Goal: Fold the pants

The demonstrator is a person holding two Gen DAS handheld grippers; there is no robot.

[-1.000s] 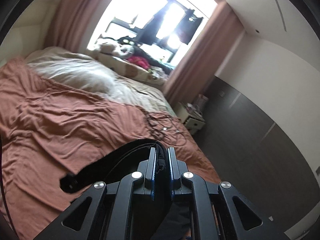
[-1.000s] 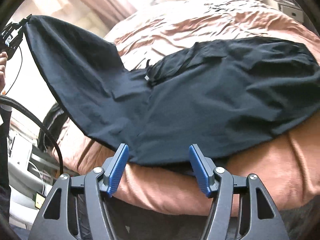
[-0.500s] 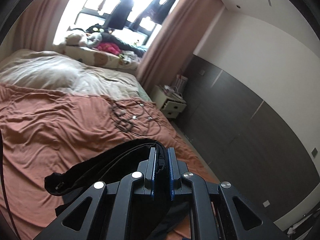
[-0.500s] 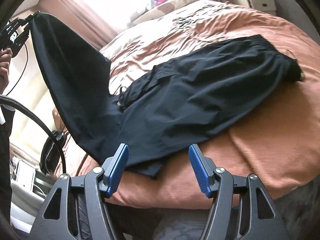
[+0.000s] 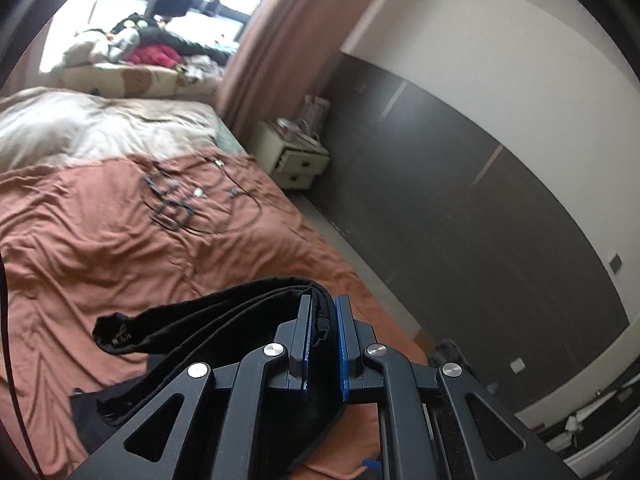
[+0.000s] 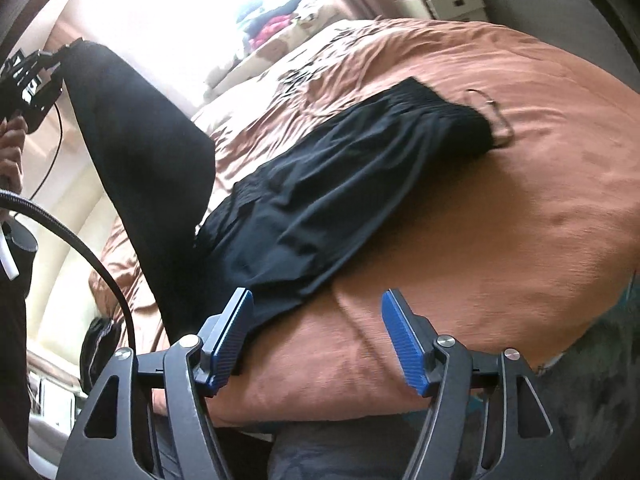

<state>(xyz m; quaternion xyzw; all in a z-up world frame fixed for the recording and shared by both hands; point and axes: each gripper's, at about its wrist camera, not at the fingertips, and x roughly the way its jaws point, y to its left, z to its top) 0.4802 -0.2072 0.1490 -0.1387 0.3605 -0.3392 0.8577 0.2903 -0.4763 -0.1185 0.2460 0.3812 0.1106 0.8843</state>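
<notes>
Left gripper [image 5: 323, 320] clamped on black pants [image 6: 340, 184], one leg lifted at left, remainder spread across rust-orange bedspread [image 6: 520, 220]. Right gripper [image 6: 316, 336] jaws just widened, nothing between, apparently hovering at bed edge.

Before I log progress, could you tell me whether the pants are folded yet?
Not yet: the pants are mid-fold, one leg lifted by the left gripper.
</notes>
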